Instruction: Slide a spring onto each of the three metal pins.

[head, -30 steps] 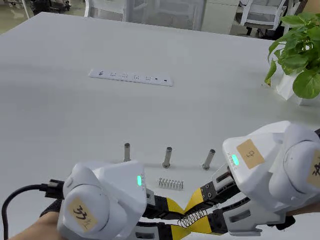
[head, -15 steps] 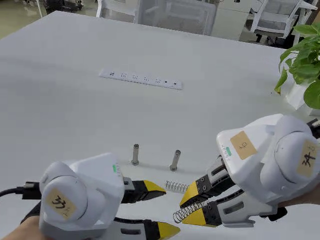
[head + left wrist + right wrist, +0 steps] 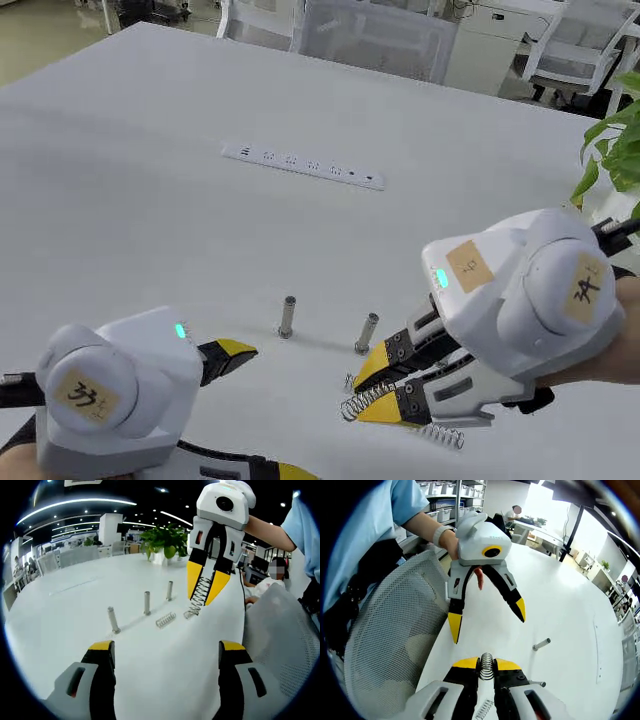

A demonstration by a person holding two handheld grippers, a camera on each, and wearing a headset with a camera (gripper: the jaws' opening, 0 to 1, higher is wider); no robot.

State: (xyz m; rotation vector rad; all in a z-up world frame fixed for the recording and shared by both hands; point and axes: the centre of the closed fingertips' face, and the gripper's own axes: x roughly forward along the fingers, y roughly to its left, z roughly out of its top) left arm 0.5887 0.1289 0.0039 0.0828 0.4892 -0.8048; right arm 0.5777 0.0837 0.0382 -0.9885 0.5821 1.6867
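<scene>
Left gripper [image 3: 260, 410] backed off; spring [image 3: 352, 404] in right gripper [image 3: 365, 397] points along its fingers [image 3: 375, 365].

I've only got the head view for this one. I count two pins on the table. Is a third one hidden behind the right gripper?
Observer: Yes. The left gripper view shows three pins standing in a row, all bare.
Reviewer: Is the left gripper carrying anything?
Observer: No. In the right gripper view the left gripper has its jaws wide apart with nothing between them.
Reviewer: And the right one's hold on its spring?
Observer: Its own view shows the spring pinched between both yellow tips of the right gripper.
</scene>
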